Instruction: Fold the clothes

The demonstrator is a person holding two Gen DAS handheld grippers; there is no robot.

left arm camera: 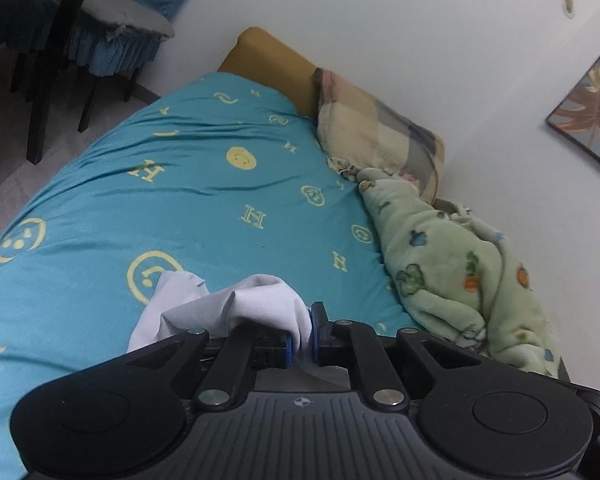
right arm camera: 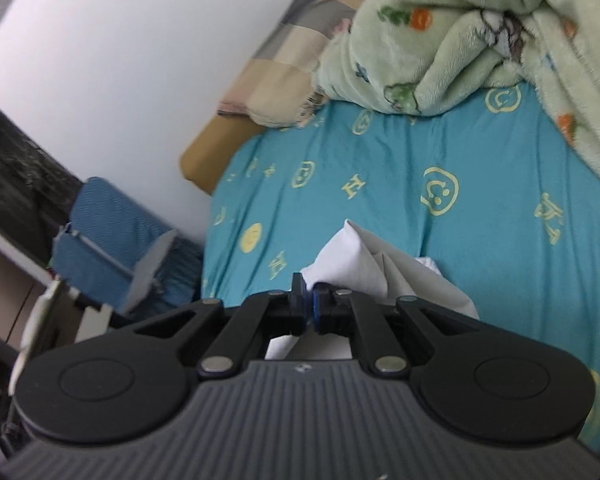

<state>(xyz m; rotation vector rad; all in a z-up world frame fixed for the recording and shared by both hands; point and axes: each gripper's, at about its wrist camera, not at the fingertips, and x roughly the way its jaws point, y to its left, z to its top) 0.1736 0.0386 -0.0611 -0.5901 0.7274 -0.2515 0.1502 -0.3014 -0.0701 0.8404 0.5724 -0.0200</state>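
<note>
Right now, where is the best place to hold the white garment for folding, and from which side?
Probably at its edges, from the near side. Both grippers, left gripper and right gripper, are shut on bunched folds of the white garment, which hangs crumpled over the teal sheet.

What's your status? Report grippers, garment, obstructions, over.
Left gripper shut on white garment. Right gripper shut on it too. Garment bunched above teal bedsheet. Green blanket heaped along the bed's edge, clear of the garment.

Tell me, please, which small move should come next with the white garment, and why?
Probably draw both grippers apart to spread it. The left gripper and right gripper each pinch the white garment, which hangs bunched and creased above the blue bedsheet.
</note>
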